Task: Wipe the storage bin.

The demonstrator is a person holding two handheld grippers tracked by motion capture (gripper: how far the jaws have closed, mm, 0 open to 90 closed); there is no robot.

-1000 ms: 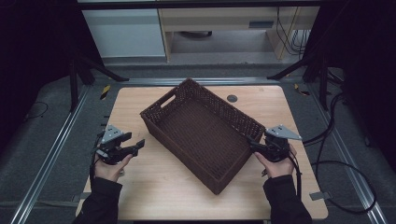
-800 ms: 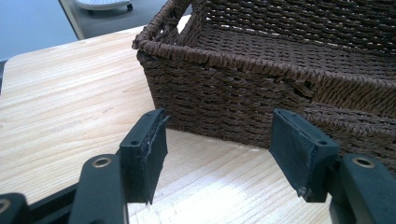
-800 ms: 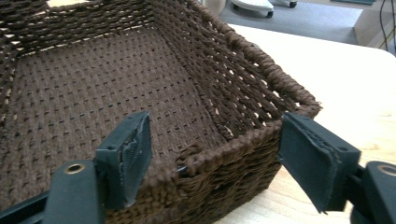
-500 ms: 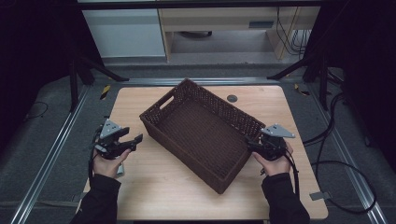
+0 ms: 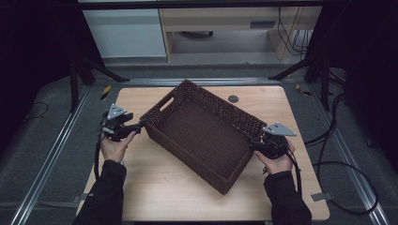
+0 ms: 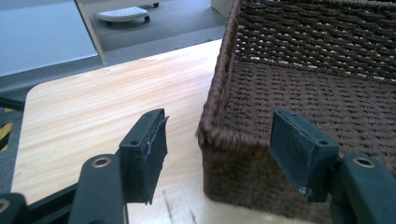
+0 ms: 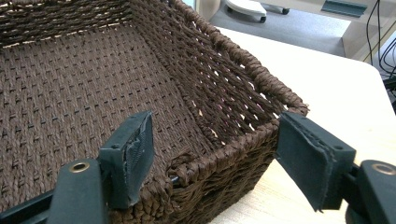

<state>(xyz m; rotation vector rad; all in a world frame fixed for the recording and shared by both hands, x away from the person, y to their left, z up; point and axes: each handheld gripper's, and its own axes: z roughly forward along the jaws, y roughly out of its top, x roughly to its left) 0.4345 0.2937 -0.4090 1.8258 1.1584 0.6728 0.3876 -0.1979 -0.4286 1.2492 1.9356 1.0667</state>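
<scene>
1. A big brown basket sits on the wooden table, near the middle, turned so its corners point at the table's sides.
2. The basket is woven from dark brown cord, with small gaps in the weave where light shows through.
3. It is a long box shape with low walls, a thick braided rim and a handle hole in the far short wall.
4. Nothing lies inside it.
5. The left tongs are wide open at the basket's left corner; in the left gripper view the corner sits between the two jaws, not touching them.
6. The right tongs are wide open too, at the right corner; in the right gripper view one jaw is inside the basket and one is outside.
</scene>
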